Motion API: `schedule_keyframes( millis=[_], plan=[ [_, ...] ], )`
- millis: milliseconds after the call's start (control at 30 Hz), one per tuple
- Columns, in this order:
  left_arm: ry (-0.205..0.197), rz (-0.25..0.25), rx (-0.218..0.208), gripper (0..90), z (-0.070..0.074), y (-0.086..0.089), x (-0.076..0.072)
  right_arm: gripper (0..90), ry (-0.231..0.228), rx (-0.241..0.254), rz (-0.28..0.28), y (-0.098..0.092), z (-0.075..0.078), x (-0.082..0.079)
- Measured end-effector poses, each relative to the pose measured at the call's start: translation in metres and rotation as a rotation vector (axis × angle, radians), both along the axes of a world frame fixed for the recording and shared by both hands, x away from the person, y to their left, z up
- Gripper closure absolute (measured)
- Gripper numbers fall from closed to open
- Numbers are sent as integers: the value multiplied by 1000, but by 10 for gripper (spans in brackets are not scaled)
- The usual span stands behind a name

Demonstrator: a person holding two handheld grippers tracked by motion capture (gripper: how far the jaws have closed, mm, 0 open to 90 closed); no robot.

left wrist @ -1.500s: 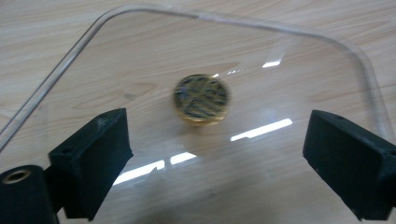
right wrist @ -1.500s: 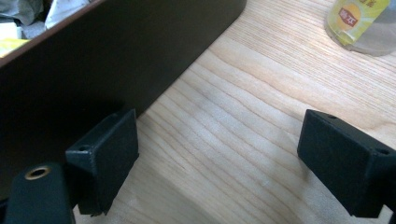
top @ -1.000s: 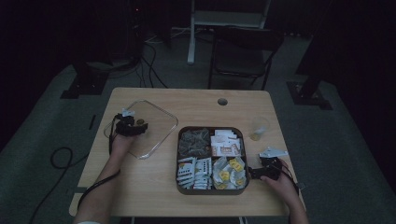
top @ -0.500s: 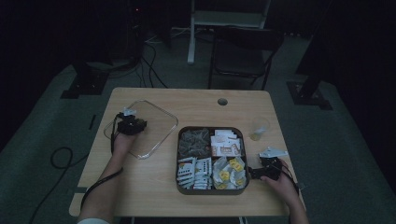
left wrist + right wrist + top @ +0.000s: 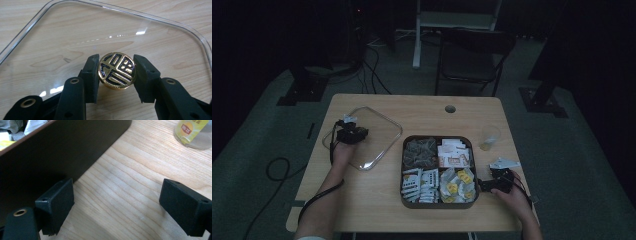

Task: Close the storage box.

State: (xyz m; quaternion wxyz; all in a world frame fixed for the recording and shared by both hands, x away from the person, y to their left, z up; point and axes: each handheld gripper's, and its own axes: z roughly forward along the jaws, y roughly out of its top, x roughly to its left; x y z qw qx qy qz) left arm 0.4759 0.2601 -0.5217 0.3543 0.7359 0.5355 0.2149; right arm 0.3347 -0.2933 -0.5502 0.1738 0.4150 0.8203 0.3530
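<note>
1. The left gripper (image 5: 117, 75) has just been closing, and its two black jaws now clamp the round gold knob with a dark blue pattern (image 5: 117, 70), one pad (image 5: 91, 75) on each side.
2. That knob sits at the middle of the clear square lid with rounded corners (image 5: 62, 37), which lies flat on the pale wooden table (image 5: 377, 200), left of the dark square tray with four compartments (image 5: 438, 204).
3. The grip looks centred on the knob. My advice is to lift straight up and keep the lid level, since a short, smooth knob could slip between the pads if the lid swings.
4. The right gripper (image 5: 117, 207) rests on the table with its jaws wide apart and nothing between them, one jaw just beside the tray's dark outer wall. It could steady the tray as the lid comes over.
5. I would carry the lid high enough to clear the sachets (image 5: 419, 184) piled in the tray, line up the corners, then lower it.
6. The small clear cup with a yellow label (image 5: 192, 131) stands near the tray's right side; keep the lid's edge away from it.
</note>
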Motion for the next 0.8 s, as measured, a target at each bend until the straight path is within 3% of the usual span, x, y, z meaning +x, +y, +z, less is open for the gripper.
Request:
schedule_keyframes(
  millis=[400, 567, 800],
  plan=[
    [-35, -58, -28, 595, 32, -3, -13, 120, 0, 0, 0, 0, 0, 0],
    [-58, -105, -48, 595, 46, -10, -22, 120, 0, 0, 0, 0, 0, 0],
    [-59, -176, -54, 595, 56, -25, -30, 120, 0, 0, 0, 0, 0, 0]
  ],
)
